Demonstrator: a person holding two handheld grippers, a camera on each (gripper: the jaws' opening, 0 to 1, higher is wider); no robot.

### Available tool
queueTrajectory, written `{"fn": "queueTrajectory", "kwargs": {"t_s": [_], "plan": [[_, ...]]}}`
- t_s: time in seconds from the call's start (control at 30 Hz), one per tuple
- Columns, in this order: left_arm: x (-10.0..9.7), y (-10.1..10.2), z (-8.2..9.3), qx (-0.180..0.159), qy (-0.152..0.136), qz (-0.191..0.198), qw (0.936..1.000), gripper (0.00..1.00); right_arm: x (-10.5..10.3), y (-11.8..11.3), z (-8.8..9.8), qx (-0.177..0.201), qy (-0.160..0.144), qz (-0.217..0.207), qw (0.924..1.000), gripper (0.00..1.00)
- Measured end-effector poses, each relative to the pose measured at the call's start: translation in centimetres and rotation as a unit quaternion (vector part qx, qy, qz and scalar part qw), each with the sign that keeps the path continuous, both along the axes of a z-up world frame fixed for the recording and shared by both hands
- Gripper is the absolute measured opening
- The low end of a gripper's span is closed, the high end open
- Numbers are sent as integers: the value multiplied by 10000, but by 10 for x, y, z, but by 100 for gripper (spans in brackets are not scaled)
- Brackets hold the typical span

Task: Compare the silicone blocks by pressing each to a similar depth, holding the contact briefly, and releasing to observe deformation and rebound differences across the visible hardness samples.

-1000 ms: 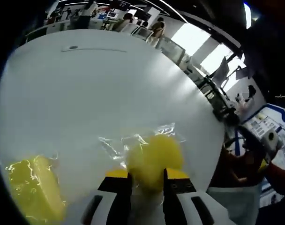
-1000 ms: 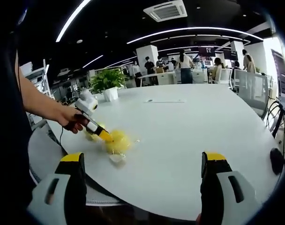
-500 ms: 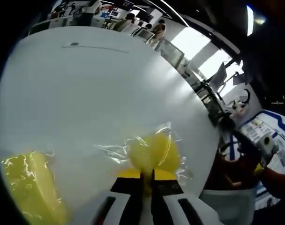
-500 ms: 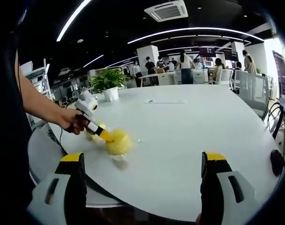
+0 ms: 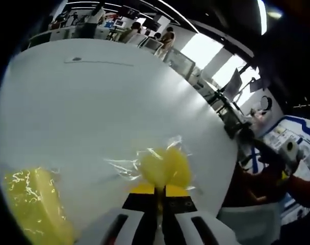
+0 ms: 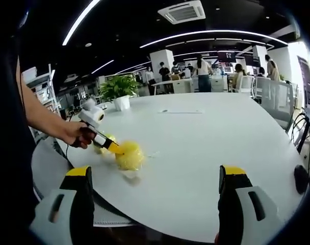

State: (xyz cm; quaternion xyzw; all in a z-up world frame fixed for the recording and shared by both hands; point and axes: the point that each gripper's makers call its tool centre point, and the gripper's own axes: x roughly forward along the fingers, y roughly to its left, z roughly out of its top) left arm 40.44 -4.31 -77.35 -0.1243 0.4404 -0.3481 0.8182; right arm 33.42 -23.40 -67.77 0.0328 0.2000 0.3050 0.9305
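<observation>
A round yellow silicone block [image 5: 165, 166] in a clear crinkled bag is pinched between the jaws of my left gripper [image 5: 159, 190], which is shut on it. In the right gripper view, a hand holds the left gripper [image 6: 117, 149] with the same block [image 6: 130, 156] a little above the white table [image 6: 206, 143], a shadow beneath it. A second bagged yellow block [image 5: 32, 204] lies at the lower left, also seen behind the held one as a yellow block [image 6: 100, 148]. My right gripper [image 6: 157, 196] hangs over the table's near edge, open and holding nothing.
A potted plant [image 6: 117, 88] stands at the table's far left. A thin dark item [image 6: 178, 110] lies far across the table. Chairs and desks [image 5: 231, 109] crowd the table's right edge, and people stand in the office behind.
My left jaws have closed from partly open to squeezing the round block, and the block has risen slightly off the table. The right gripper has stayed put.
</observation>
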Motion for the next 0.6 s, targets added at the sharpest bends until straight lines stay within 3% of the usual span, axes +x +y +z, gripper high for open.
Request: {"fn": "queueTrajectory", "kwargs": {"t_s": [0.37, 0.6], "plan": [[3, -1, 16, -117, -378, -158, 9991, 0, 5, 3, 5, 18, 2, 44, 10000, 97], [14, -5, 49, -383, -827, -128, 9958, 0, 11, 9, 18, 121, -46, 99, 9999, 97]]}}
